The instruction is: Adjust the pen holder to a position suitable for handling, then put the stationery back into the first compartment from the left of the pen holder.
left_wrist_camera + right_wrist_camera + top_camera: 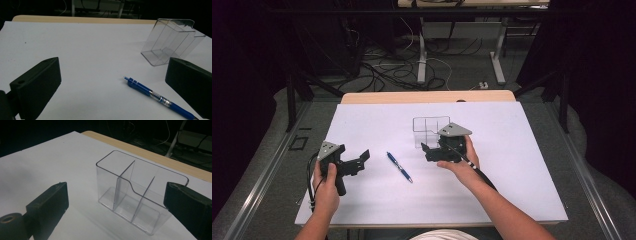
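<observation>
A blue pen [399, 167] [160, 98] lies flat on the white sheet, tip end toward the person. Behind it stands a clear plastic organiser [429, 129] [170, 42] [135, 197] with inner dividers, upright and empty. My left gripper [358, 162] [115, 72] rests at the left, jaws open wide and aimed at the pen, which lies a little ahead toward the right jaw. My right gripper [432, 147] [117, 192] is just in front of the organiser, open, its jaws spread to either side of it without pressing on it.
A white sheet [377, 130] covers the table; a strip of wooden tabletop [427, 96] shows at the far edge. Beyond the table are desk legs and cables on a dark floor. Both forearms enter from the near edge.
</observation>
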Demonstrator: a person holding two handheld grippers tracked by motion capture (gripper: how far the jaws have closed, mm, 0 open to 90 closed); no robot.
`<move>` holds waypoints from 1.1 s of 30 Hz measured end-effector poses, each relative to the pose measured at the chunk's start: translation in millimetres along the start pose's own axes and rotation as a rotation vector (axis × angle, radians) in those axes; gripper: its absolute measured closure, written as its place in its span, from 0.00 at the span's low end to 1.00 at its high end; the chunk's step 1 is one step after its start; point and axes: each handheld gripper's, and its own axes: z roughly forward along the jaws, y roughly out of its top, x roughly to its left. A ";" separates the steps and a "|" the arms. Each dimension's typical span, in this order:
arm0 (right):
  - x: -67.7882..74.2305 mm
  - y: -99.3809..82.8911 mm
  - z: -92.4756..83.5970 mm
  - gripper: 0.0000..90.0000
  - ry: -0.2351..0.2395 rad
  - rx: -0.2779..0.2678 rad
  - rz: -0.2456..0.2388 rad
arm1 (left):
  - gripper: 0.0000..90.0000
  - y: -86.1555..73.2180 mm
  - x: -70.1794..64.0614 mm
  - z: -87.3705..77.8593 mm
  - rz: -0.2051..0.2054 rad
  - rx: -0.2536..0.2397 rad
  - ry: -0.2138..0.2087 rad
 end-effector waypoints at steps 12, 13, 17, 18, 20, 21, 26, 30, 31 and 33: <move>14.4 2.0 12.0 0.22 0.056 0.057 -0.031 | 0.00 -0.2 1.0 0.3 0.004 0.008 -0.002; 16.1 2.5 12.6 0.25 0.052 0.069 -0.026 | 0.00 -0.3 0.7 0.4 -0.002 0.003 -0.002; 21.4 3.8 16.0 0.32 0.067 0.083 -0.009 | 0.00 0.0 0.3 0.1 -0.003 -0.002 -0.002; 22.8 4.3 16.9 0.32 0.075 0.097 -0.005 | 0.00 0.1 0.3 0.3 -0.003 -0.002 -0.003; 24.5 4.5 17.3 0.32 0.079 0.109 -0.004 | 0.00 -0.2 0.4 0.4 0.003 0.005 -0.004; 26.0 4.3 18.2 0.34 0.081 0.114 -0.011 | 0.00 -0.4 0.1 0.5 0.000 0.006 -0.006; 33.6 1.6 24.3 0.45 0.111 0.150 0.011 | 0.00 -0.6 -0.7 0.9 -0.001 0.004 -0.012; 38.1 -1.0 30.5 0.55 0.135 0.181 0.007 | 0.00 -0.9 -0.6 1.2 0.000 0.010 -0.014; 39.4 -2.1 32.2 0.56 0.138 0.184 0.005 | 0.00 -0.9 -0.4 1.2 0.001 0.010 -0.014; 42.0 -4.3 35.9 0.59 0.138 0.193 0.004 | 0.00 -0.9 -0.3 1.3 0.000 0.010 -0.014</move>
